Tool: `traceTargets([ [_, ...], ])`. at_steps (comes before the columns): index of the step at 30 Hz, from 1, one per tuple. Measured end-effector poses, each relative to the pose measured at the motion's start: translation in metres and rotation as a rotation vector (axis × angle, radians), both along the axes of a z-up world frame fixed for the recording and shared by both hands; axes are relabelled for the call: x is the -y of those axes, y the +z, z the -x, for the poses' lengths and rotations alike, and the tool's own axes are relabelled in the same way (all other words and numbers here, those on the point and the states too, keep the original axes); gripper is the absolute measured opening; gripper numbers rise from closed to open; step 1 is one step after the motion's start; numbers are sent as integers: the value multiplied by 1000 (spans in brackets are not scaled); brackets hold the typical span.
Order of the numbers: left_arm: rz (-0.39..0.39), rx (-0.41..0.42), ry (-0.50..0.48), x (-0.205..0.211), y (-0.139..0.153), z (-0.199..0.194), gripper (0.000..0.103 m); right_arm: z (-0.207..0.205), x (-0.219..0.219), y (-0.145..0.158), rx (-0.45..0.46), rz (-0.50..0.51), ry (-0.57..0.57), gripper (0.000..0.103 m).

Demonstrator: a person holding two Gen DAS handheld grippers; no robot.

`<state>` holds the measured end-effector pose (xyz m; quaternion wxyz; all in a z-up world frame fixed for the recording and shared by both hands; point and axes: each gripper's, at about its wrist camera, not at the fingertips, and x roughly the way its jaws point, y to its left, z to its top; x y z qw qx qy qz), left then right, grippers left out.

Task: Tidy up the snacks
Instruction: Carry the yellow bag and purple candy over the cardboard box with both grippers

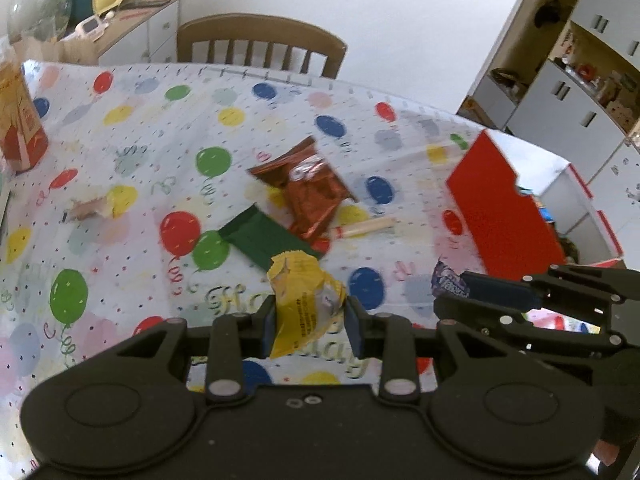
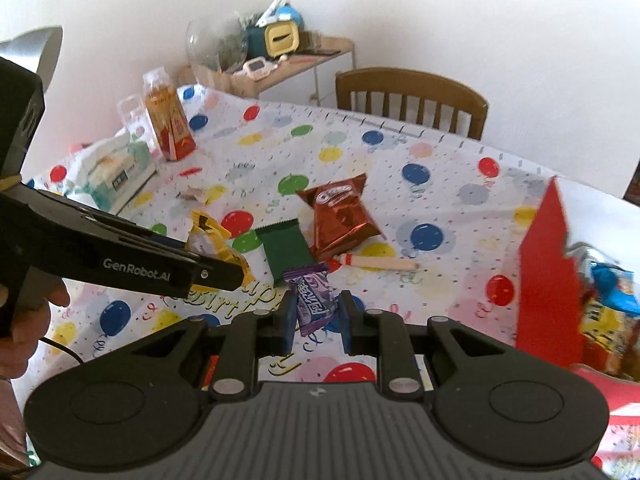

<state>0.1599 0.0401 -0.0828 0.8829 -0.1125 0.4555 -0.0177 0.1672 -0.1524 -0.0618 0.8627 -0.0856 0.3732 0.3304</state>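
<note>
Nearby, green packet (image 2: 286, 249) touches red packet (image 2: 344, 216).

- A table (image 2: 440, 168) covered by a white cloth printed with coloured balloons.
- A wooden chair (image 2: 412, 96) at its far edge.
- A low sideboard (image 2: 320, 54) against the wall, cluttered, with a glass bowl (image 2: 212, 46).
- White shelving (image 1: 568, 76) to the right.
</note>
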Motion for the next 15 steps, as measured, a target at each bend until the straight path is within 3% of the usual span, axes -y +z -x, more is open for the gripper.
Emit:
traceTargets([
  [15, -30, 119, -111, 89, 59, -1, 32, 4, 93, 54, 87, -46, -98, 21],
])
